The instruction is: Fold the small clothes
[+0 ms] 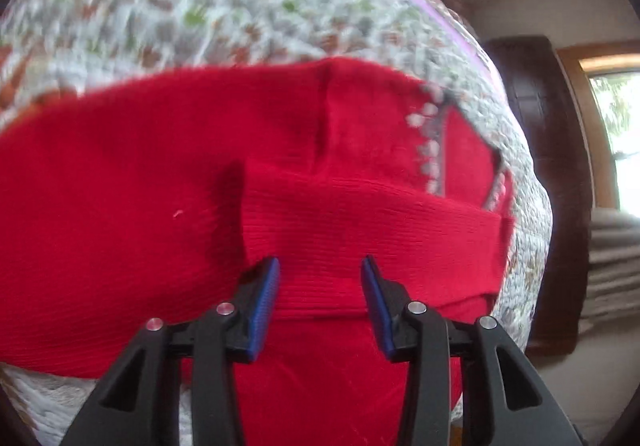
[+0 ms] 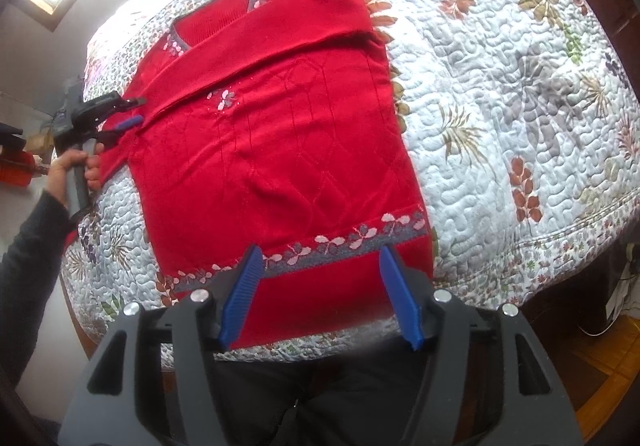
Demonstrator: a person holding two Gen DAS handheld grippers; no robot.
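A red knitted sweater [image 2: 280, 134] with a grey and pink flower band at the hem lies flat on the quilted bedspread [image 2: 500, 94]. One sleeve [image 2: 264, 34] is folded across its chest. In the left wrist view the sweater [image 1: 140, 214] fills the frame, with the ribbed sleeve cuff [image 1: 360, 230] just ahead of my left gripper [image 1: 320, 266], which is open and holds nothing. From the right wrist camera, my left gripper [image 2: 134, 110] sits at the sweater's left edge by the sleeve end, in a hand. My right gripper [image 2: 320, 254] hovers open over the hem band.
The bedspread's edge [image 2: 560, 230] curves down at the right, with dark wooden furniture [image 1: 552, 166] and a window [image 1: 616, 126] beyond. A dark sleeve and hand [image 2: 60, 174] hold the left tool. Dark trousers [image 2: 320, 386] lie below the right gripper.
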